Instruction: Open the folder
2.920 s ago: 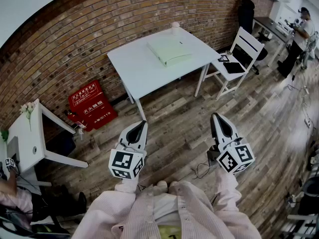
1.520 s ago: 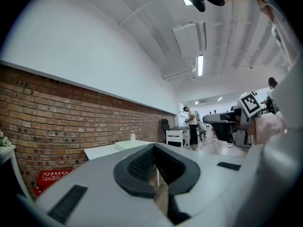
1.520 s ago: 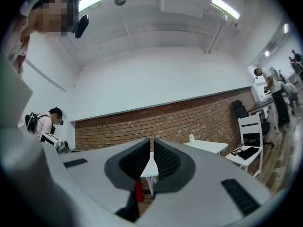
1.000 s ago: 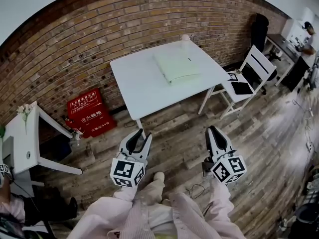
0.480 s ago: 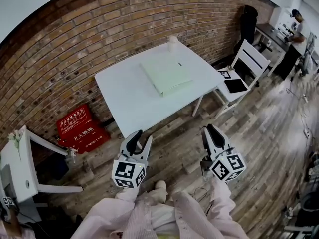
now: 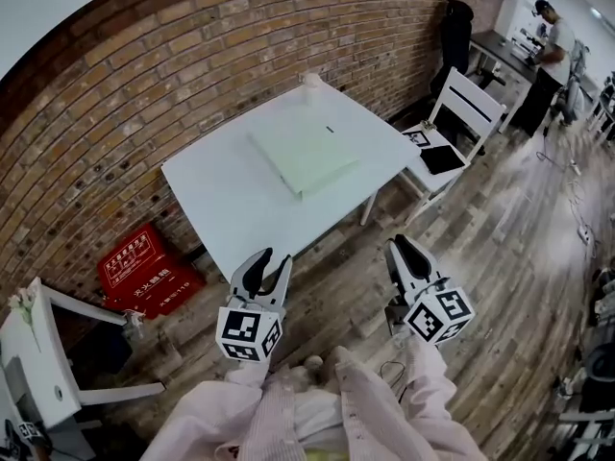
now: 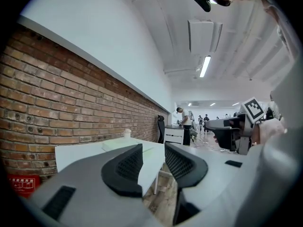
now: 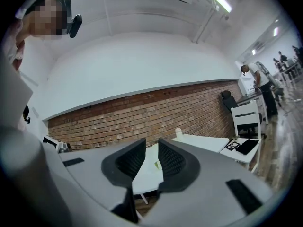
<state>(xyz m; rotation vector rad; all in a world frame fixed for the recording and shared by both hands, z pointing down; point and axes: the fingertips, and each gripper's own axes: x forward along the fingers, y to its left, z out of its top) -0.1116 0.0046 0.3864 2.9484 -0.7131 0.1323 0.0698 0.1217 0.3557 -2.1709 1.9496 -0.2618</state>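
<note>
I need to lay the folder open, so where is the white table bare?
The white square table is bare between the pale green folder and its near-left edge. Its far corner is crowded by a small white container.

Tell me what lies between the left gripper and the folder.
In the head view, only bare white table lies between the left gripper and the pale green folder; nothing stands on that stretch.

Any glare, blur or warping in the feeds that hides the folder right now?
Head view: fisheye curves the brick wall, but the folder on the table is sharp, evenly lit. Left gripper view: ceiling light glares; left tool looms large. Right gripper view: dark corners; right tool covers much of the table.
</note>
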